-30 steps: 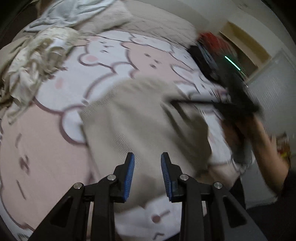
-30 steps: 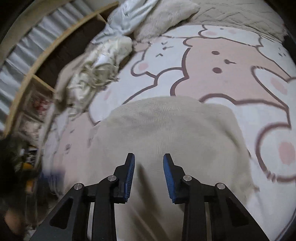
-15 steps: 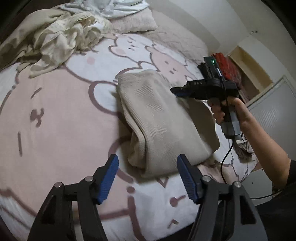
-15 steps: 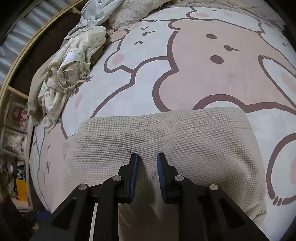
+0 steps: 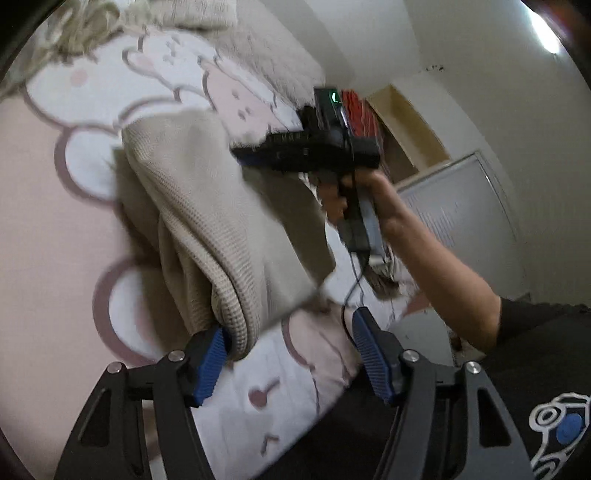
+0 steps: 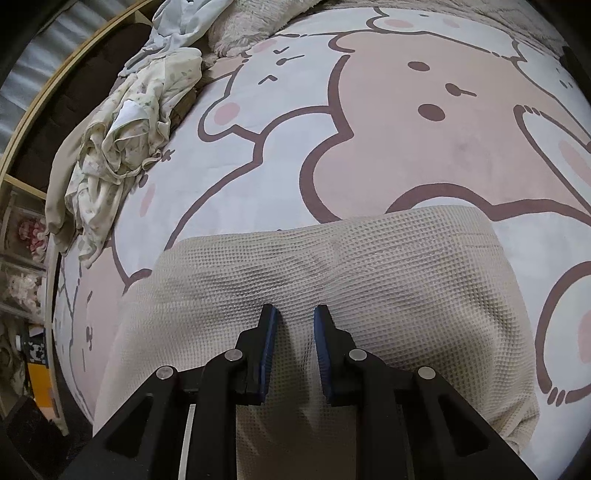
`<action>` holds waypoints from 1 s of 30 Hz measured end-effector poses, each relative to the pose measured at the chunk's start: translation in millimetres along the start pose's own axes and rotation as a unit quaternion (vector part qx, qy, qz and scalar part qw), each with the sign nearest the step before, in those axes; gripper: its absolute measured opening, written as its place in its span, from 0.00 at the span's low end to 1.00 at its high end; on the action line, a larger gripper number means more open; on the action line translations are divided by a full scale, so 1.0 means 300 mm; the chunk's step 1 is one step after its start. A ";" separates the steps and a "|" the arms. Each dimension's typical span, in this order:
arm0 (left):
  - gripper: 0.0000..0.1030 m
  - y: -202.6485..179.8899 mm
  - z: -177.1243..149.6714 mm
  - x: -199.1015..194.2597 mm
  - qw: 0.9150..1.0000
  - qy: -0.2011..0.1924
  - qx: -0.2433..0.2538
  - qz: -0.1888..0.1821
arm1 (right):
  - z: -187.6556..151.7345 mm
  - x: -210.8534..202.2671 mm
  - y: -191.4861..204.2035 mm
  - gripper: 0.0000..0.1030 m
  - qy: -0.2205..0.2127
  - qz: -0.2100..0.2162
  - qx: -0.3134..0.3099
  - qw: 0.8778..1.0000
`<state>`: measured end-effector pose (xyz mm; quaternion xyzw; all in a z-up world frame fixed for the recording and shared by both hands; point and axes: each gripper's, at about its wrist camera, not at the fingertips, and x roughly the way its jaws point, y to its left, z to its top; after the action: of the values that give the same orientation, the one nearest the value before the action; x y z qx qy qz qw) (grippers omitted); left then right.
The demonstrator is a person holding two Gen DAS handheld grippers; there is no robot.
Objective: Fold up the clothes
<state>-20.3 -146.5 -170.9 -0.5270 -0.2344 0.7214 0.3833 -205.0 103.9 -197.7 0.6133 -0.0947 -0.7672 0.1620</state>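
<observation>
A beige waffle-knit garment [image 5: 221,221] lies folded on the bear-print bedspread [image 5: 44,229]. My left gripper [image 5: 288,334] is wide open at the garment's near rolled end, and its left pad [image 5: 210,354] touches that fold. My right gripper [image 6: 295,317], seen in the left wrist view as a black tool [image 5: 306,147] in a hand, sits low over the middle of the garment [image 6: 406,280]. Its jaws stand a narrow gap apart with flat cloth showing between them, nothing pinched.
A crumpled floral garment [image 6: 125,140] and a pale blue one [image 6: 177,33] lie at the bed's far left by a fluffy pillow [image 6: 255,26]. A wooden bed frame [image 6: 33,110] with shelves runs along that side. A person's forearm [image 5: 436,258] and dark shirt fill the right.
My left gripper opened wide, then moved in and down until the garment's near fold met its left pad. My right gripper's jaws narrowed and settled lower on the garment.
</observation>
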 end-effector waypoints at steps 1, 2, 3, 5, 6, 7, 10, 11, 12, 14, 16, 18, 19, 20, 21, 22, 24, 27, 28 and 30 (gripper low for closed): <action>0.63 0.010 -0.008 0.012 1.000 0.015 -0.003 0.011 | 0.001 0.002 0.004 0.19 0.000 -0.002 -0.002 1.000; 0.61 0.022 -0.012 0.024 0.999 0.026 -0.003 0.025 | 0.002 0.004 0.009 0.19 0.000 -0.005 -0.004 1.000; 0.58 0.036 -0.013 0.036 0.999 0.035 0.000 0.041 | 0.002 0.005 0.014 0.19 -0.001 -0.008 -0.008 1.000; 0.51 0.050 -0.002 0.026 0.998 0.036 -0.004 0.057 | 0.002 0.008 0.025 0.19 -0.002 -0.015 -0.015 1.000; 0.51 0.048 0.005 0.008 0.997 0.031 -0.005 0.073 | 0.004 0.008 0.027 0.19 -0.003 -0.018 -0.017 1.000; 0.51 0.046 0.013 -0.010 0.996 0.026 -0.006 0.089 | 0.006 0.008 0.024 0.19 -0.003 -0.018 -0.016 1.000; 0.53 0.032 0.017 -0.082 0.986 0.007 0.002 0.167 | 0.014 0.009 0.012 0.19 -0.002 -0.014 -0.014 1.000; 0.53 0.019 0.020 -0.113 0.984 -0.004 -0.003 0.177 | 0.017 0.006 0.011 0.19 0.000 -0.011 -0.012 1.000; 0.53 -0.011 0.023 -0.126 0.985 -0.015 0.000 0.173 | 0.018 -0.007 0.011 0.19 0.000 -0.007 -0.010 1.000; 0.53 -0.090 0.027 -0.129 0.987 -0.033 0.019 0.154 | 0.012 -0.068 0.016 0.19 -0.011 0.005 -0.013 1.000; 0.53 -0.170 0.031 -0.131 0.989 -0.050 0.038 0.134 | -0.030 -0.176 0.015 0.19 -0.049 0.036 -0.027 0.998; 0.53 -0.173 0.037 -0.084 0.987 -0.048 0.039 0.146 | -0.109 -0.271 0.009 0.19 -0.080 0.037 -0.053 0.995; 0.53 -0.162 0.041 -0.052 0.986 -0.044 0.037 0.156 | -0.156 -0.293 0.010 0.19 -0.085 0.026 -0.066 0.994; 0.53 -0.151 0.044 -0.020 0.985 -0.039 0.035 0.167 | -0.204 -0.315 0.012 0.19 -0.091 0.015 -0.078 0.993; 0.53 -0.140 0.048 0.011 0.983 -0.035 0.033 0.178 | -0.265 -0.323 0.023 0.19 -0.093 0.006 -0.094 0.991; 0.53 -0.130 0.051 0.043 0.981 -0.031 0.031 0.188 | -0.316 -0.320 0.035 0.19 -0.091 0.004 -0.108 0.990; 0.53 -0.108 0.058 0.106 0.977 -0.022 0.026 0.209 | -0.425 -0.276 0.070 0.19 -0.080 0.001 -0.154 0.985; 0.35 -0.078 0.066 0.184 0.972 -0.012 0.021 0.235 | -0.555 -0.181 0.082 0.19 -0.065 -0.042 -0.205 0.976; 0.30 -0.072 0.066 0.182 0.972 -0.012 0.022 0.234 | -0.587 -0.156 0.066 0.19 -0.065 -0.061 -0.211 0.973; 0.30 -0.060 0.066 0.179 0.972 -0.013 0.023 0.233 | -0.605 -0.183 0.006 0.19 -0.082 -0.042 -0.180 0.979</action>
<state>-41.5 -91.5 -182.2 -0.5484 -0.0937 0.8029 0.2139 -17.7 131.9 -188.7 0.5123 0.0579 -0.8257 0.2291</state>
